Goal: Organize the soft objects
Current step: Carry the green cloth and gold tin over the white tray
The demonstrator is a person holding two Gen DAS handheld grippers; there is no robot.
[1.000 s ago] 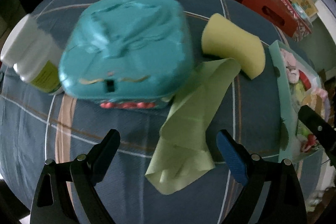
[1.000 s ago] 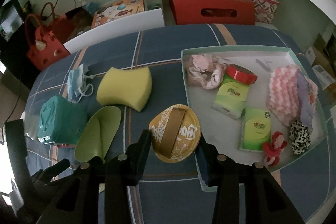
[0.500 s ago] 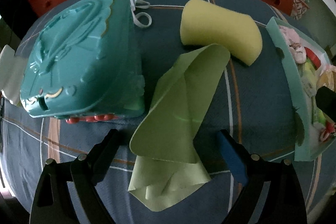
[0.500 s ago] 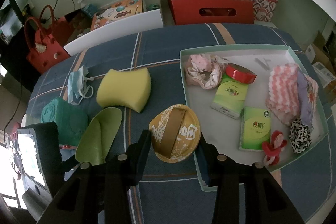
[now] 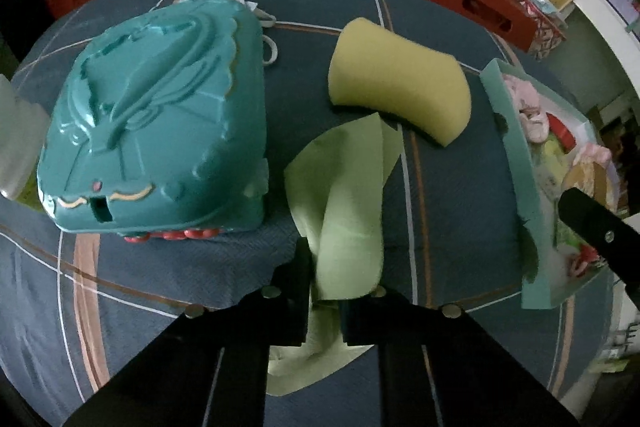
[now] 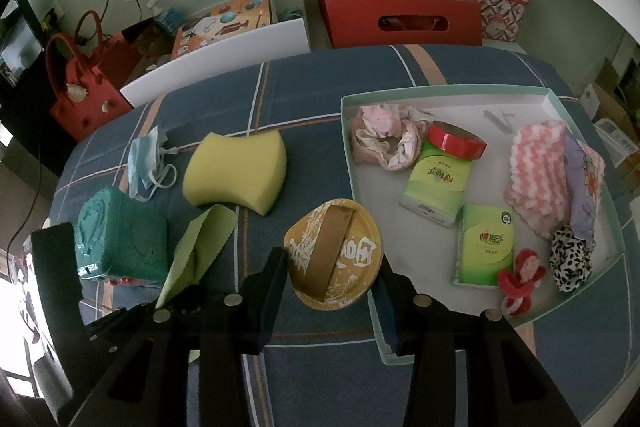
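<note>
Over on the left, the left gripper [image 5: 324,291] has just snapped its fingers together, and the pale green cloth [image 5: 344,195] is pinched right between them, its near end bunched in the grip while the far end trails on the blue plaid bench [image 5: 452,195] toward the yellow sponge [image 5: 400,87]. So the pick-up of the cloth looks to be the step in hand. Just left of the cloth sits a teal moulded case [image 5: 156,115]; no readable words on it. Beyond it a blue face mask [image 6: 144,159] lies loose on the bench, another soft piece waiting its turn.

Moving right, the right gripper [image 6: 332,271] holds a yellow round fan-like piece [image 6: 334,253] between half-spread fingers, large white characters printed across it, too stylised for me to read. It hangs just beside the near-left corner of the pale green tray [image 6: 440,93].

Inside the tray: a crumpled pink cloth [image 6: 384,139], two green tissue packs [image 6: 436,179] with a round logo and small print I can't make out, a red roll of tape [image 6: 456,143], a pink-and-white towel [image 6: 540,175], hair ties.

Next move, I'd judge: lift the green cloth clear so its tail doesn't drag the sponge, carry it right over the tray wall, and release it in the open middle.
</note>
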